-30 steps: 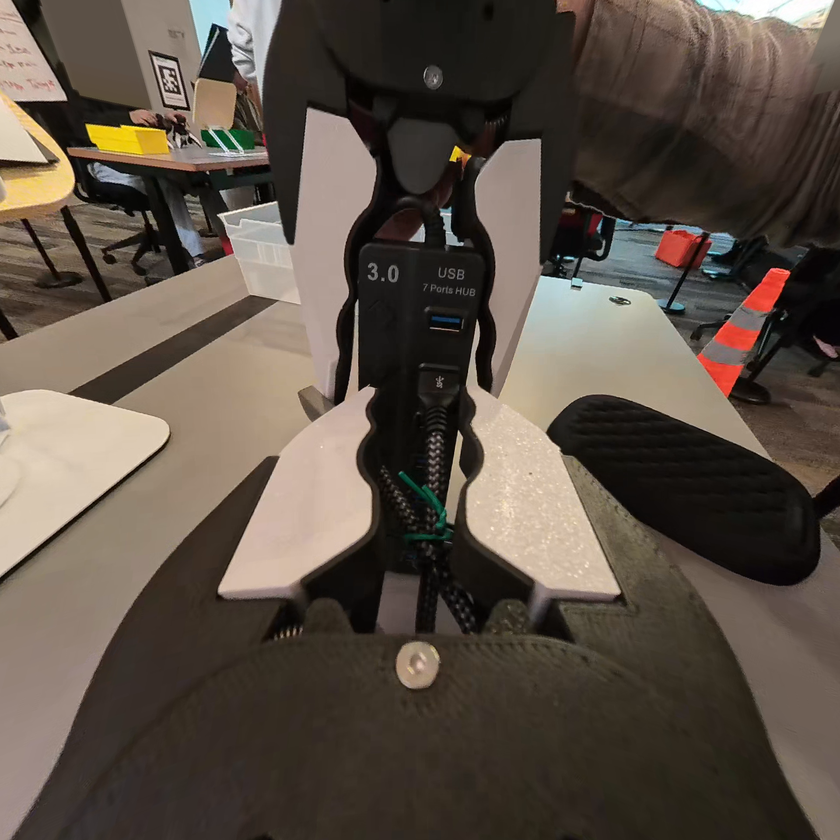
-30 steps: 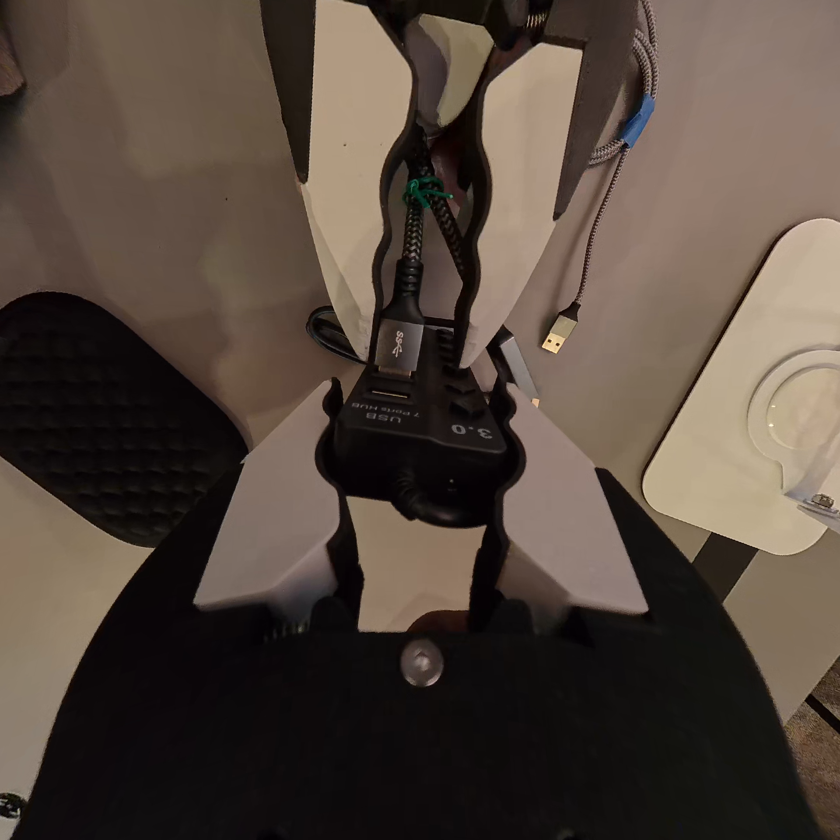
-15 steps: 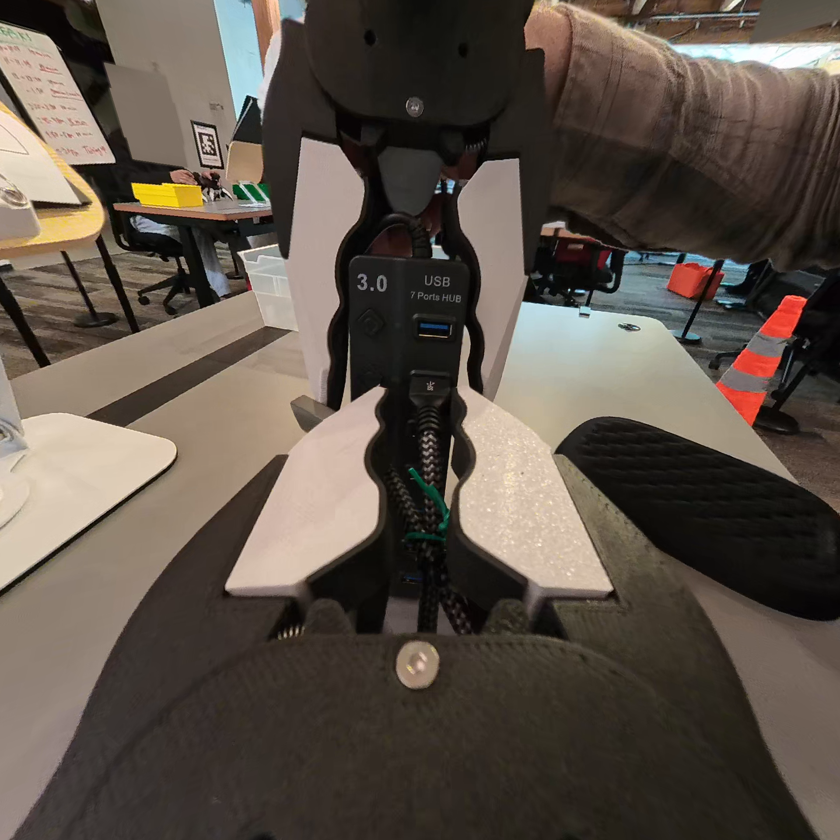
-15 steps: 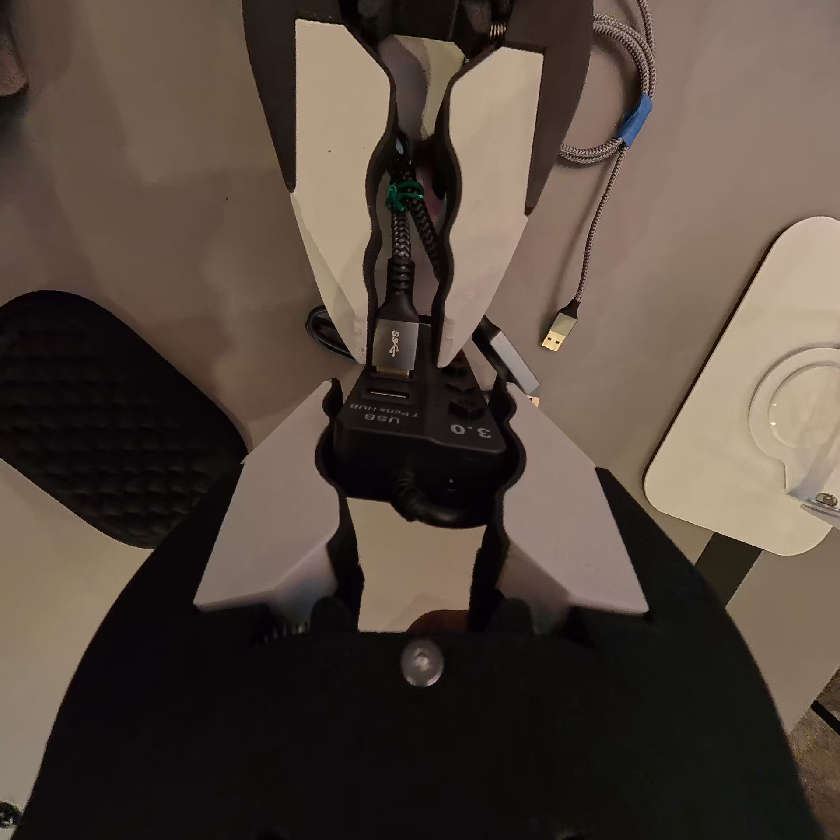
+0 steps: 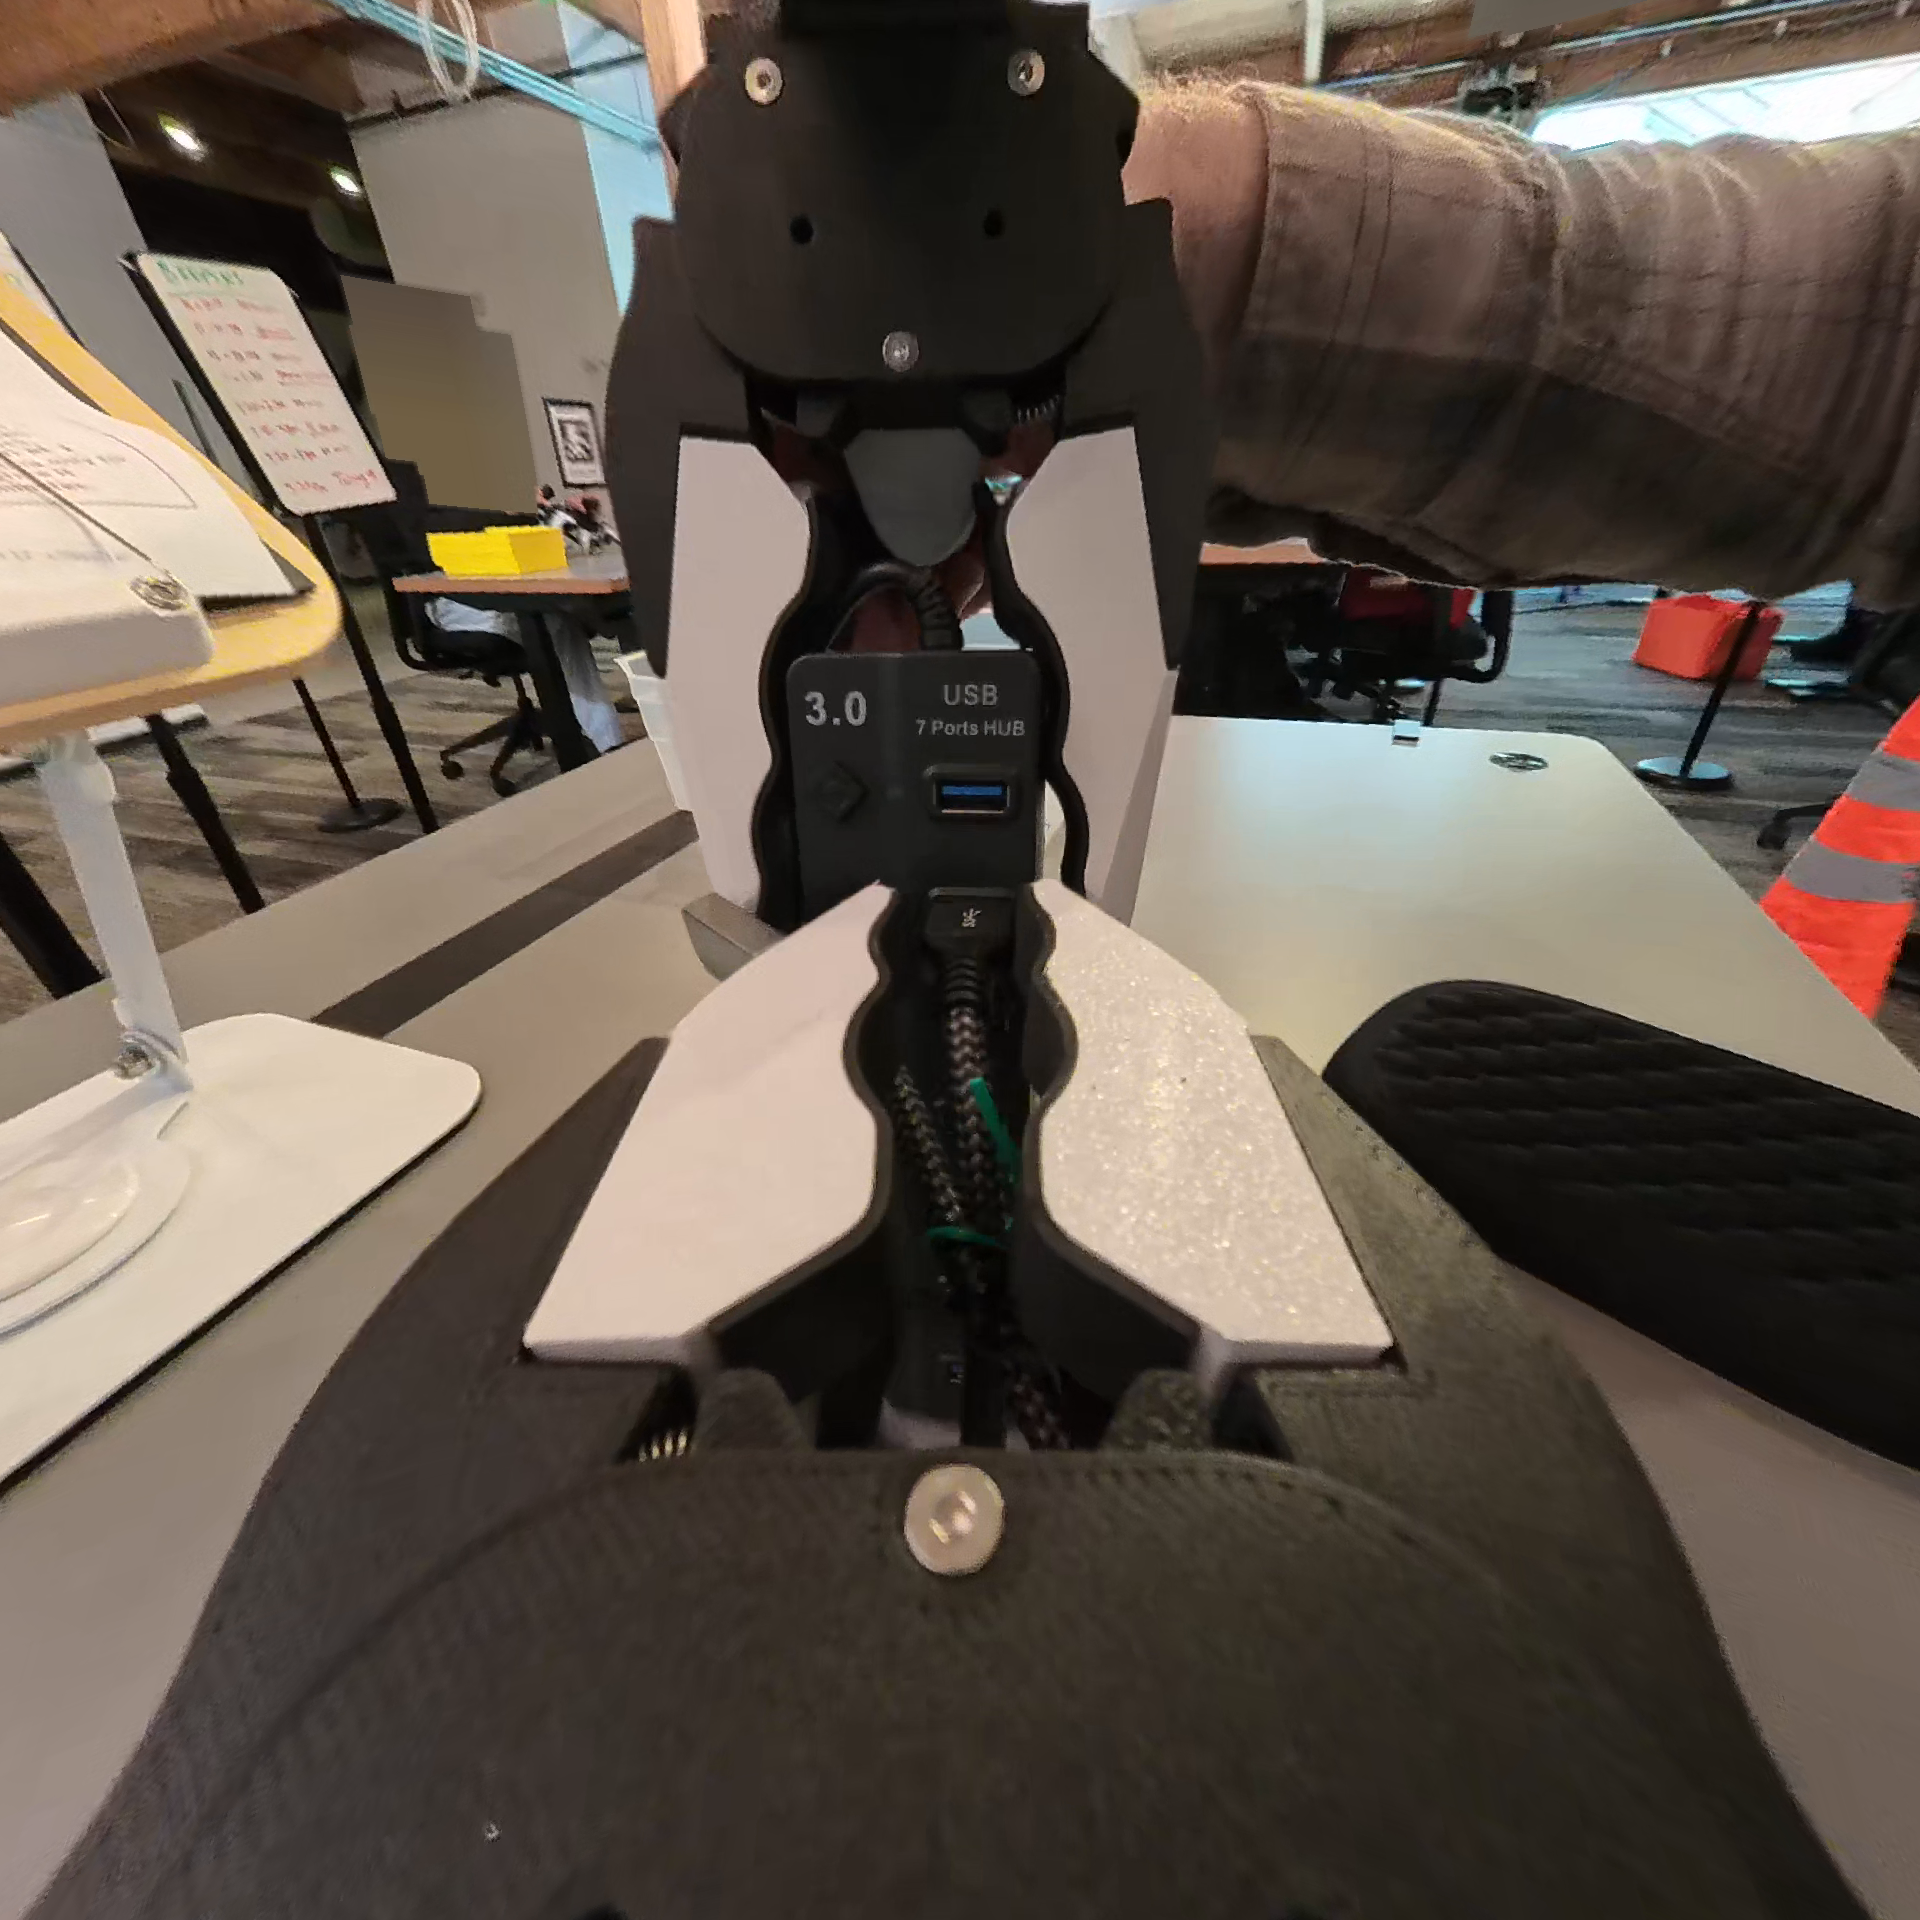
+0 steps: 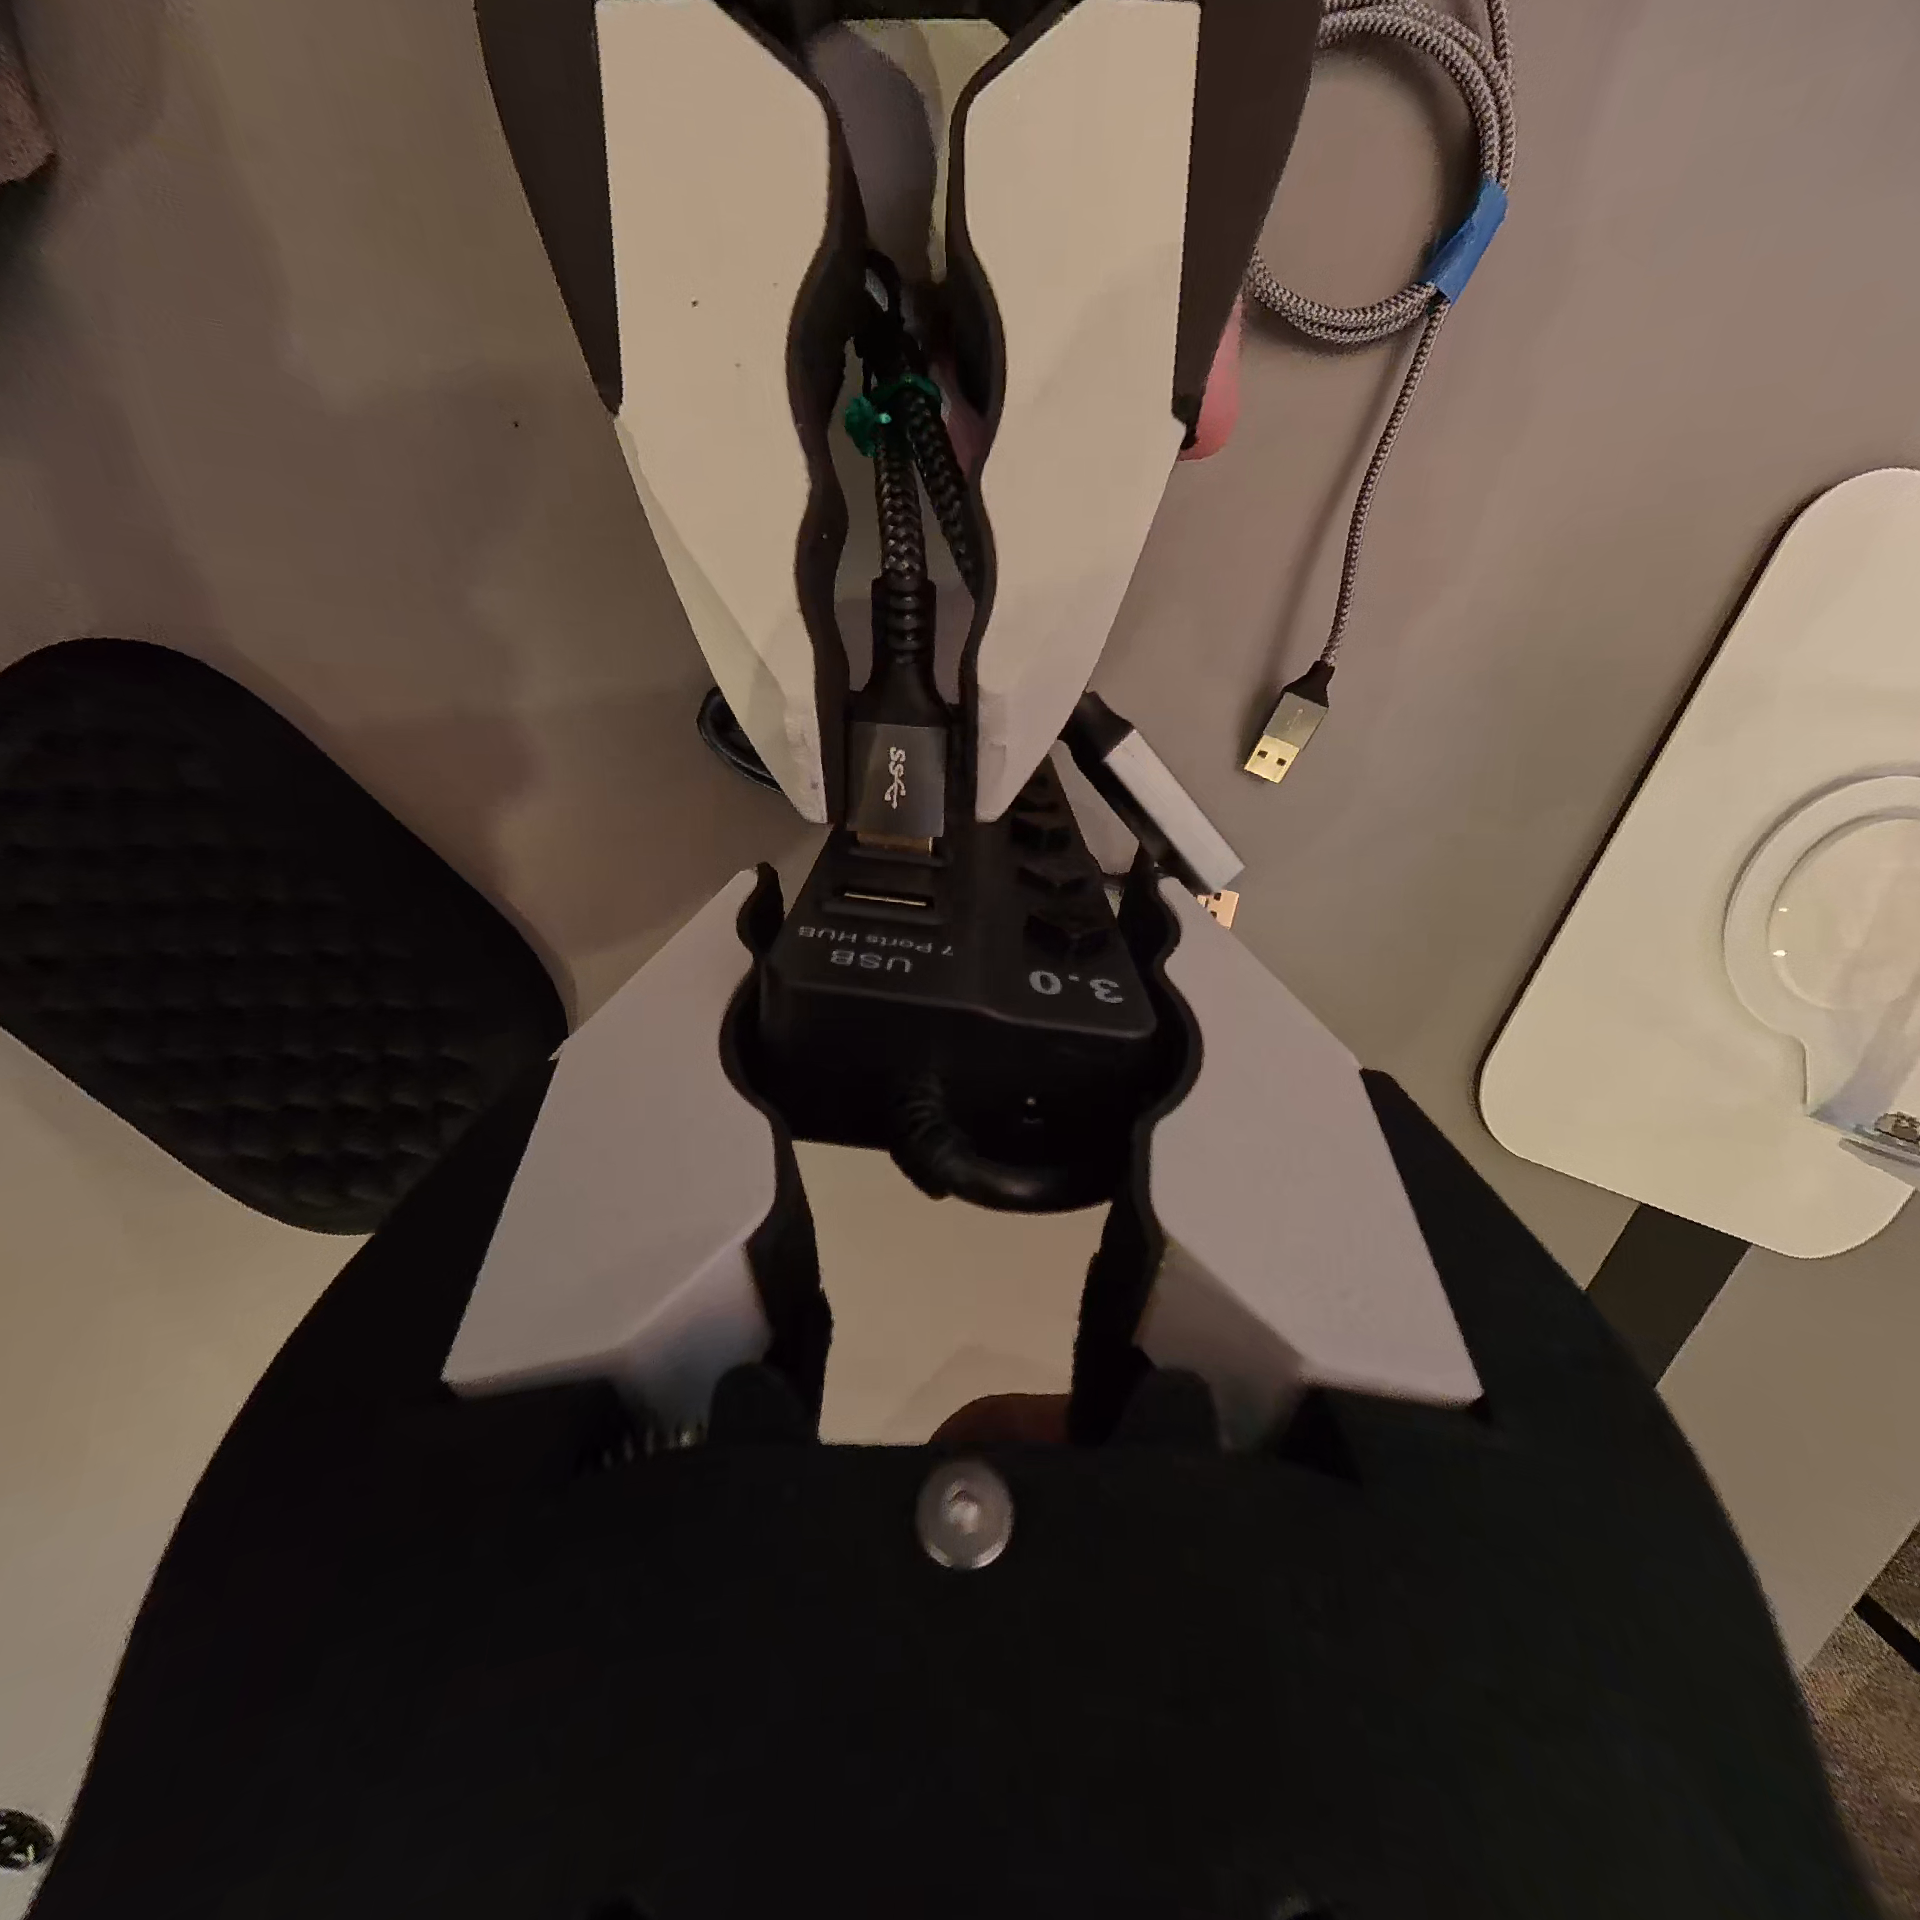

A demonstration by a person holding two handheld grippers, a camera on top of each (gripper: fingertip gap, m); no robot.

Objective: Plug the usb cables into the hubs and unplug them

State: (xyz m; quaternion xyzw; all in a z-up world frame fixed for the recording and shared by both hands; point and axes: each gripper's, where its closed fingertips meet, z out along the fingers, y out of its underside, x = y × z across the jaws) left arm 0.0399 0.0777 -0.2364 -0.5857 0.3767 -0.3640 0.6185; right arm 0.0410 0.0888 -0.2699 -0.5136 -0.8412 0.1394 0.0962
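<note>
Two hand-held grippers meet at frame centre: the left hand-held gripper (image 5: 961, 914) is clamped narrow on a black braided USB cable (image 5: 961, 1049), and the right hand-held gripper (image 6: 951, 904) is clamped on the end of a black USB hub (image 6: 961, 1003). In the right wrist view we note the cable's plug (image 6: 899, 774) touching the hub's second port; whether it is seated we cannot tell. At upper right of that view a grey braided cable (image 6: 1377, 473) lies loose on the worktop (image 6: 312, 364), a black padded rest (image 6: 229, 935) at left.
</note>
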